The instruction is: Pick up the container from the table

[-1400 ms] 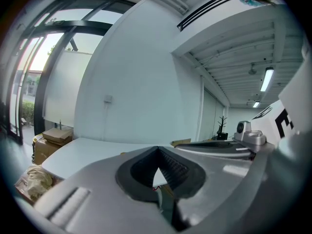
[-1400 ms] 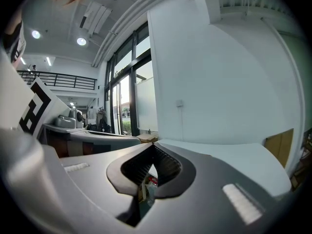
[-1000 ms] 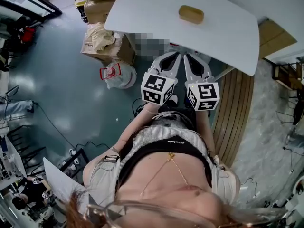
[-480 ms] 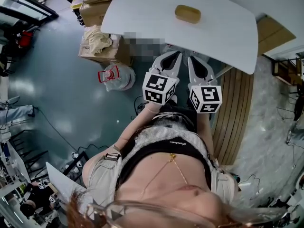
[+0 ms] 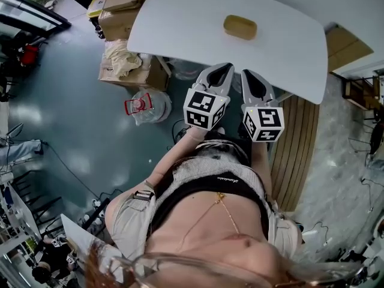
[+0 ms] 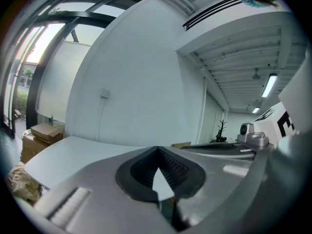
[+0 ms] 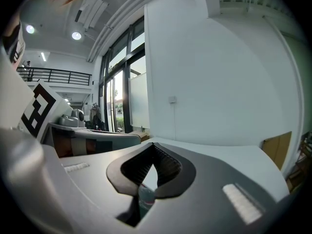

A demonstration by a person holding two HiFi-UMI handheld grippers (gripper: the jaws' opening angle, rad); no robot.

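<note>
A small tan rounded container (image 5: 240,27) lies on the white table (image 5: 180,23), towards its far side. My two grippers are held side by side below the table's near edge, pointing at it. The left gripper (image 5: 224,67) is shut with nothing in it; its pads meet at the tip in the left gripper view (image 6: 157,148). To its right, the right gripper (image 5: 246,73) is likewise shut and empty (image 7: 154,144). The container sits well beyond both tips, untouched. Neither gripper view shows it clearly.
Cardboard boxes (image 5: 123,5) and a crumpled bag (image 5: 120,59) stand on the floor left of the table. A clear water jug with a red handle (image 5: 146,105) is near them. Wooden slats (image 5: 297,143) run along the right. A white wall rises behind the table.
Both grippers have moved forward together towards the table's near edge; the table and container now sit closer in the head view. Both stay shut.
</note>
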